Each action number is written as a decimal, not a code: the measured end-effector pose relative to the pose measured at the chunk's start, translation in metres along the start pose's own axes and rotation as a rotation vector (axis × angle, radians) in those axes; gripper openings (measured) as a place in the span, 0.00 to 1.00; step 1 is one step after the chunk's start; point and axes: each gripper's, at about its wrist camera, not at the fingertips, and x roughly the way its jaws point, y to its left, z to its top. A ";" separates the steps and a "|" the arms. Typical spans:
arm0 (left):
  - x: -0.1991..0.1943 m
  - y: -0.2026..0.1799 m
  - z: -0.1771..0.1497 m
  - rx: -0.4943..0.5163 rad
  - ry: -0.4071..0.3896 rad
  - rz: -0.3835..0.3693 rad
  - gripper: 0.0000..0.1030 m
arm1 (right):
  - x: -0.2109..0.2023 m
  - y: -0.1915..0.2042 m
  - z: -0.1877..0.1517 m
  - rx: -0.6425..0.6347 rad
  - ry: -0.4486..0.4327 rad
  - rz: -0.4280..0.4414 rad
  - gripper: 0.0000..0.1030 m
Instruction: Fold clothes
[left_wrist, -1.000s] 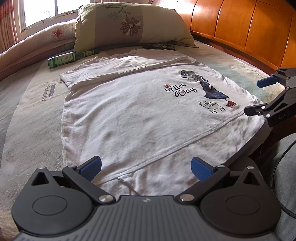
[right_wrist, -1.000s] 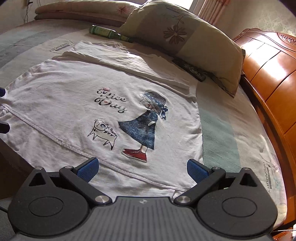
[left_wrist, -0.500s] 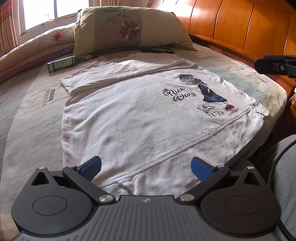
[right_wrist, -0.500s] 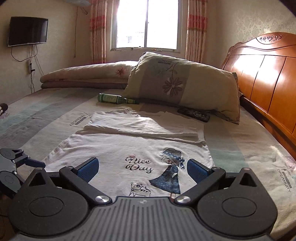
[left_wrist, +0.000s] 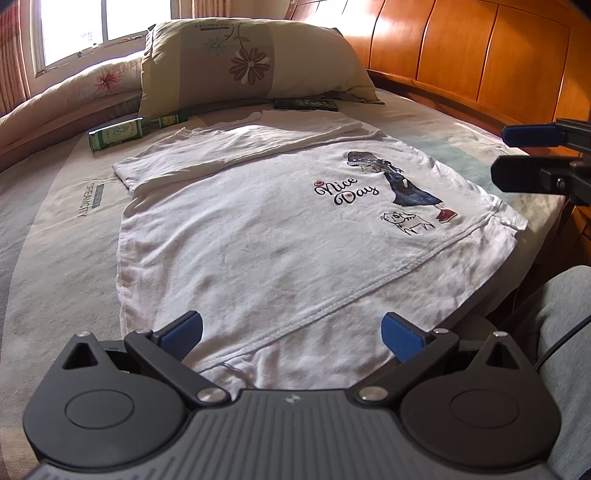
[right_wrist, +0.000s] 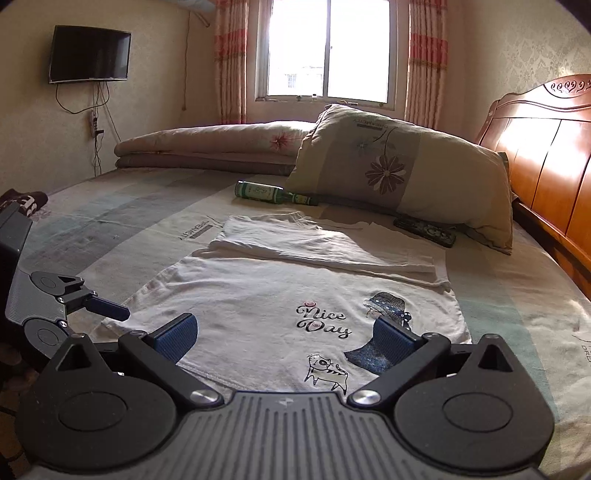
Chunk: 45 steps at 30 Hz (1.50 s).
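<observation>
The shirt (left_wrist: 280, 236) is lying print-up across the bed (left_wrist: 55, 229), its top part already folded over, its hem hanging a little past the mattress edge nearest the person. If either gripper is pinching only the top layer there, the fold is likely going to come out crooked, or the thin cotton is going to bunch and slide off the edge. The bottle (right_wrist: 273, 192) and remote (right_wrist: 424, 230) are sitting near the far end, by the pillow (right_wrist: 399, 173), and a long fold could be running into them. The left gripper (left_wrist: 291, 330) is hovering wide open over the hem, holding nothing. The right gripper (right_wrist: 284, 334) is also spread wide and empty, above the printed corner.
</observation>
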 end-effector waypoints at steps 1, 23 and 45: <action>0.000 0.000 0.000 -0.002 0.001 0.002 0.99 | 0.003 0.001 -0.003 -0.028 0.020 -0.010 1.00; 0.011 -0.032 0.005 0.231 0.005 -0.026 0.99 | 0.065 0.050 -0.065 -0.634 0.339 -0.047 1.00; 0.042 -0.066 -0.005 0.524 0.044 -0.017 1.00 | 0.055 0.028 -0.052 -0.543 0.250 -0.098 1.00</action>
